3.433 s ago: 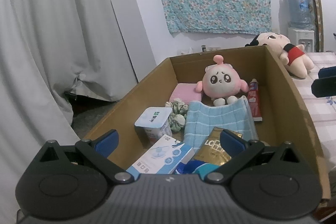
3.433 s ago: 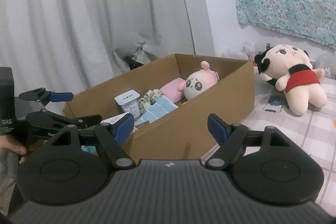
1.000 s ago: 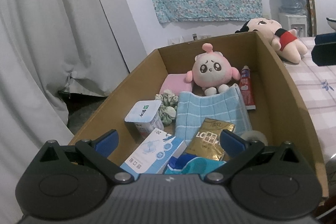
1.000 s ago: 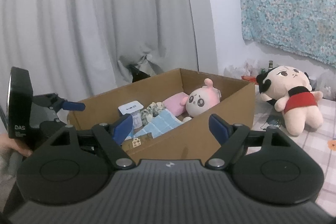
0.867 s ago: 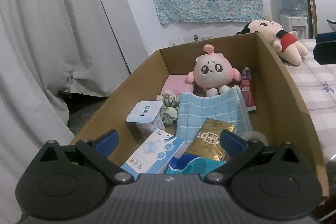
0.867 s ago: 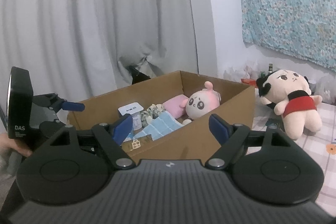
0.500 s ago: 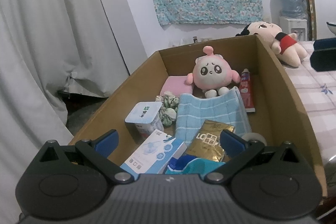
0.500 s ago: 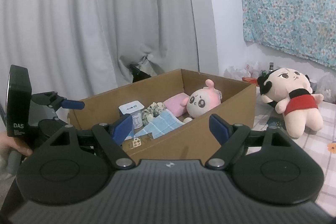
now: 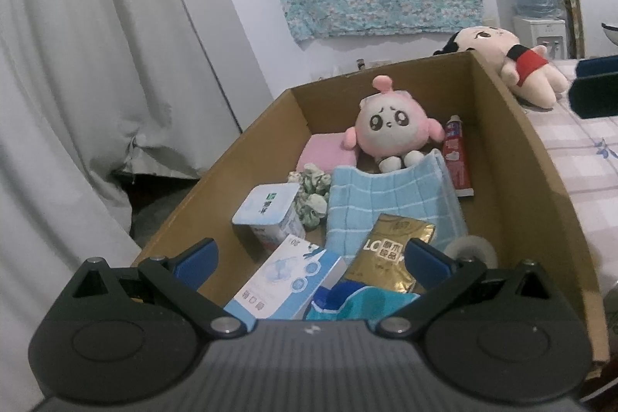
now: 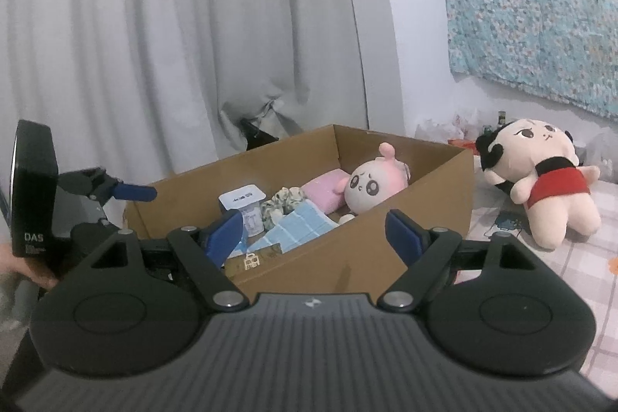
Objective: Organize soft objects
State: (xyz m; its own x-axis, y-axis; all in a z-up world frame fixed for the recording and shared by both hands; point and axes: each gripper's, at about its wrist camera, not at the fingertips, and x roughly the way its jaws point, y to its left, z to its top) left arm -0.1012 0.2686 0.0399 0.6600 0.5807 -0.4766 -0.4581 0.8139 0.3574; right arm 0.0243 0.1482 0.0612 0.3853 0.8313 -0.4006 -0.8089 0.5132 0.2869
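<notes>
The cardboard box point(image 9: 537, 180) holds a yogurt cup point(image 9: 266, 215), a scrunchie point(image 9: 311, 195), a blue towel point(image 9: 390, 195), a pink round plush point(image 9: 386, 124) at the far end, and a toothpaste tube point(image 9: 455, 157). Right of the box, a big doll point(image 10: 540, 176) lies on the checked cloth point(image 10: 579, 269). The left claw point(image 9: 309, 257) and right claw point(image 10: 316, 230) are both wide and empty.

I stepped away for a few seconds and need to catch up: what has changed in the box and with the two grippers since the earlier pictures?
Only the viewpoints shifted slightly. Nothing was grasped or released: the left gripper and right gripper stay open and empty. The pink plush, blue towel and the rest lie as before in the cardboard box; the big doll remains outside.
</notes>
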